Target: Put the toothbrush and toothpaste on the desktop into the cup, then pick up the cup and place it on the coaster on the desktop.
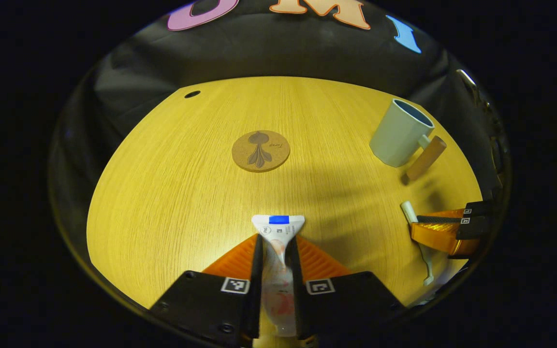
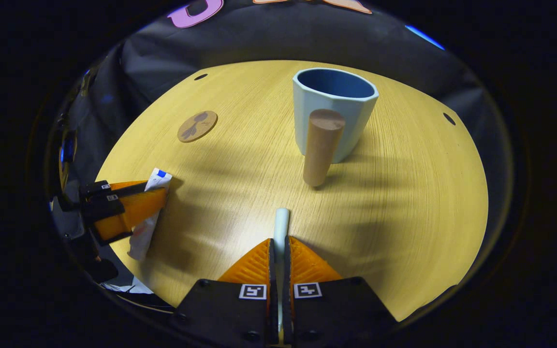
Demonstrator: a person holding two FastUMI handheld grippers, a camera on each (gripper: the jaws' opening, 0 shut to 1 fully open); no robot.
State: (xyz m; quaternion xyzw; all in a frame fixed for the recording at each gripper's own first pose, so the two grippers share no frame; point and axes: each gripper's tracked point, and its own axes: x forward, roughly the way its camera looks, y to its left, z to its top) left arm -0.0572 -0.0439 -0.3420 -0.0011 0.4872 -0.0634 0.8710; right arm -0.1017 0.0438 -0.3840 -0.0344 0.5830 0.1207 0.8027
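On the wooden desktop [image 1: 172, 193]: left gripper [image 1: 278, 241] clamped on the toothpaste [image 1: 278, 229], a white tube with a blue band at its flat crimped end, pointing toward the cork coaster [image 1: 260, 151] ahead. Right gripper [image 2: 278, 246] pinched on the toothbrush [image 2: 281, 222], pale slim handle sticking out forward. Cup [image 2: 334, 113] stands upright beyond it: pale blue outside, darker blue inside, wooden peg-like handle [image 2: 322, 152]. Cup and coaster are well apart.
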